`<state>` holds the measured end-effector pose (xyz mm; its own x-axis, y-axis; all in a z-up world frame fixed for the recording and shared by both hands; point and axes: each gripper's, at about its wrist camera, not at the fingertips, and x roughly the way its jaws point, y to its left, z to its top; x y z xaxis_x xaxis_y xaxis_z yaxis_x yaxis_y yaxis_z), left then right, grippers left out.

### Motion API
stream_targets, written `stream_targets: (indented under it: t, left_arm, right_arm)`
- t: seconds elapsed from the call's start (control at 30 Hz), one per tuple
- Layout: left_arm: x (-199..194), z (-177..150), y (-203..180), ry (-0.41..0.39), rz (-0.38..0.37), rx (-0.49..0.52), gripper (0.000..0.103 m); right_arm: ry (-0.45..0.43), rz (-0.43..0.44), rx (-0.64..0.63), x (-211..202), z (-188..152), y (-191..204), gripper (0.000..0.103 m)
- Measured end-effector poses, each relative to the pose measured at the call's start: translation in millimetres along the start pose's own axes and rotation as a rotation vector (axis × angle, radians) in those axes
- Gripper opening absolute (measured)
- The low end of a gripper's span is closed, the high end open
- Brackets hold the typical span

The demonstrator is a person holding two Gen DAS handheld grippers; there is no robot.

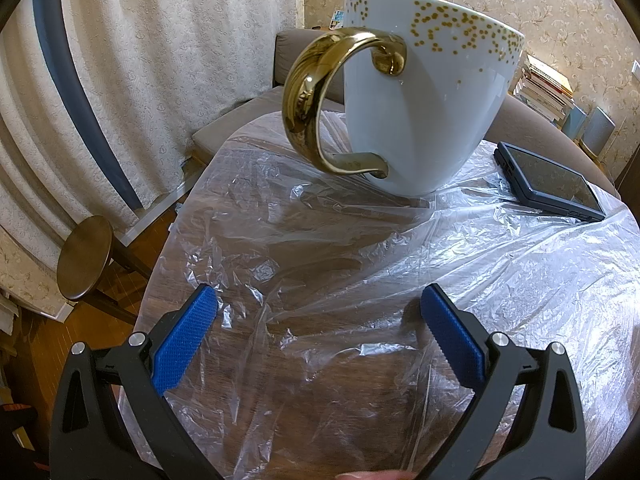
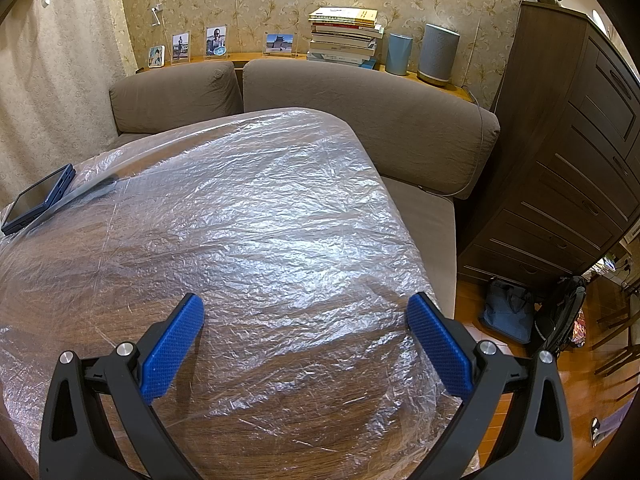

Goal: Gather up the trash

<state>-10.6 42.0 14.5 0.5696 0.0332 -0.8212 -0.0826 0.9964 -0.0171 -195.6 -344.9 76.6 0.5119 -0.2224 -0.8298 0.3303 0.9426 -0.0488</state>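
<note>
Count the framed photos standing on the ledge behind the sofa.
4, in a row: leftmost, second, third, and one apart further right. Others could be hidden.

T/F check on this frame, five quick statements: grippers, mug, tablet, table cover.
1. Both grippers, left gripper and right gripper, are open and hold nothing. True.
2. The white mug with gold dots and a gold handle lies on its side. False: it stands upright on the plastic.
3. The crinkled clear plastic sheet covers the wooden table top. True.
4. The dark blue tablet leans against the mug. False: it lies flat, apart from the mug.
5. The left gripper's fingers grip the mug handle. False: the mug stands beyond them, untouched.
</note>
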Motion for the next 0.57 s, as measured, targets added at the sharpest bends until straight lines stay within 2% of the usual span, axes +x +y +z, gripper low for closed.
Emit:
stream_targets:
  t: [0.57]
  left_arm:
    - [3.0, 1.8, -0.1, 0.000, -0.011, 0.017, 0.102]
  right_arm:
    - [0.000, 0.000, 0.000, -0.1, -0.4, 0.0, 0.099]
